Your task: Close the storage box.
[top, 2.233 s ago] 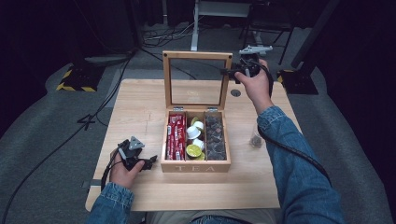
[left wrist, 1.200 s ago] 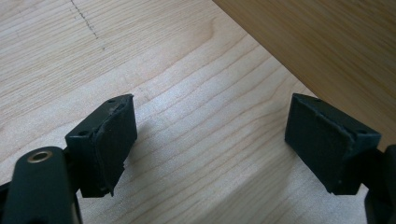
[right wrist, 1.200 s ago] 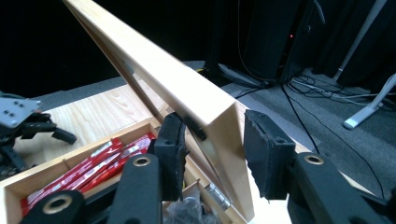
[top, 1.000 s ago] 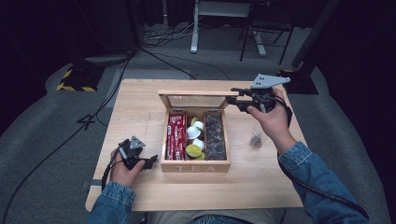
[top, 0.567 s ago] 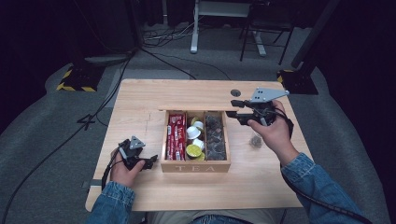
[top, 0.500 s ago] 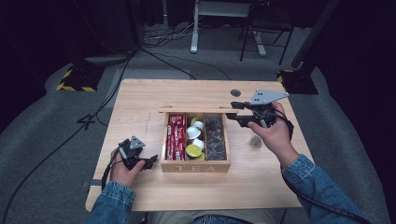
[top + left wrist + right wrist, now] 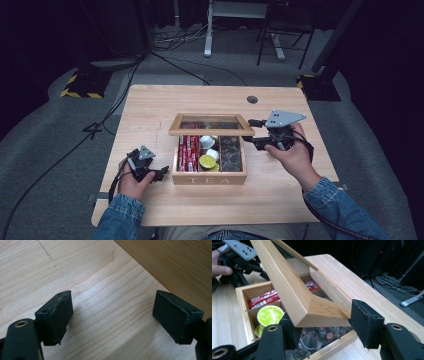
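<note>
The wooden tea box (image 7: pixel 210 172) sits at the centre of the table (image 7: pixel 150 100), its glass-paned lid (image 7: pixel 210 125) lowered partway over the compartments. The right gripper (image 7: pixel 252 134) stands at the box's 3 o'clock, with the lid's front corner (image 7: pixel 322 312) between its jaws. The jaws have just been opening; the corner appears to rest against the right pad (image 7: pixel 365 322) rather than being clamped. The left gripper (image 7: pixel 162 173) rests at the box's 9 o'clock, jaws apart on nothing, close beside the box wall (image 7: pixel 175 262).

Assessment: closing is in hand. The lid should ride down on the pad slowly and not drop freely. The left gripper is well placed to brace the box should it slide. Sachets (image 7: pixel 187 152) and pods (image 7: pixel 208 161) lie below the rim, so nothing obstructs seating.
</note>
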The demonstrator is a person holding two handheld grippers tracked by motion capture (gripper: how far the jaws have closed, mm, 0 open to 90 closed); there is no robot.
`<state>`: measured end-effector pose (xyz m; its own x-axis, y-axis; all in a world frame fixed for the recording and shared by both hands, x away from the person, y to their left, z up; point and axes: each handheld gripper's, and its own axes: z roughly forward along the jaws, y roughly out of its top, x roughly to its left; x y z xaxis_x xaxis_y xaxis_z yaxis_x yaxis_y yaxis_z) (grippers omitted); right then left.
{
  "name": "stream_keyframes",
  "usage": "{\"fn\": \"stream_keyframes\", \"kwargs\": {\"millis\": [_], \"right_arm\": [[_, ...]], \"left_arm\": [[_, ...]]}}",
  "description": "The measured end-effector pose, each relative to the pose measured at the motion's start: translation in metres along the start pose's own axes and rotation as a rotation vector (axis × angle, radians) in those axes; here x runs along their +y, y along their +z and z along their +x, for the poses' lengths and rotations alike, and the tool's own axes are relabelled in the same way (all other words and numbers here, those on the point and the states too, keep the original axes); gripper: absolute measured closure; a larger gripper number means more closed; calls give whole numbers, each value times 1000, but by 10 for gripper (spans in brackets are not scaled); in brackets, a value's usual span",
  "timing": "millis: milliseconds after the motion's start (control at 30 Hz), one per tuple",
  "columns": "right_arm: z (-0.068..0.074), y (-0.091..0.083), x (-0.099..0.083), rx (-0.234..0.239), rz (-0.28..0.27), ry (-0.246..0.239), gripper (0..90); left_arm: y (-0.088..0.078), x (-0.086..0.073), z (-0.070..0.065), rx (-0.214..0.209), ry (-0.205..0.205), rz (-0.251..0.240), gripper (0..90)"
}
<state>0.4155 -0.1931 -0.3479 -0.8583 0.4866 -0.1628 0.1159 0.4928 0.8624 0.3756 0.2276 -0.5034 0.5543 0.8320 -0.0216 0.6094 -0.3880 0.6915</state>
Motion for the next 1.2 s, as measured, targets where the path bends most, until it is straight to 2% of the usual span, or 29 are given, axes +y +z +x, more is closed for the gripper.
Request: {"fn": "stream_keyframes", "kwargs": {"millis": [367,567,867,1200], "right_arm": [[13,2,-15,-3,33,-24,400],[19,5,-26,1,44,-22,368],[31,9,-43,-15,67,-48,340],[37,12,-54,-14,90,-61,324]], "left_arm": [[0,0,0,-1,-1,-1,171],[0,0,0,-2,-2,-1,171],[0,0,0,-2,-4,-1,171],[0,0,0,0,7,5,171]]}}
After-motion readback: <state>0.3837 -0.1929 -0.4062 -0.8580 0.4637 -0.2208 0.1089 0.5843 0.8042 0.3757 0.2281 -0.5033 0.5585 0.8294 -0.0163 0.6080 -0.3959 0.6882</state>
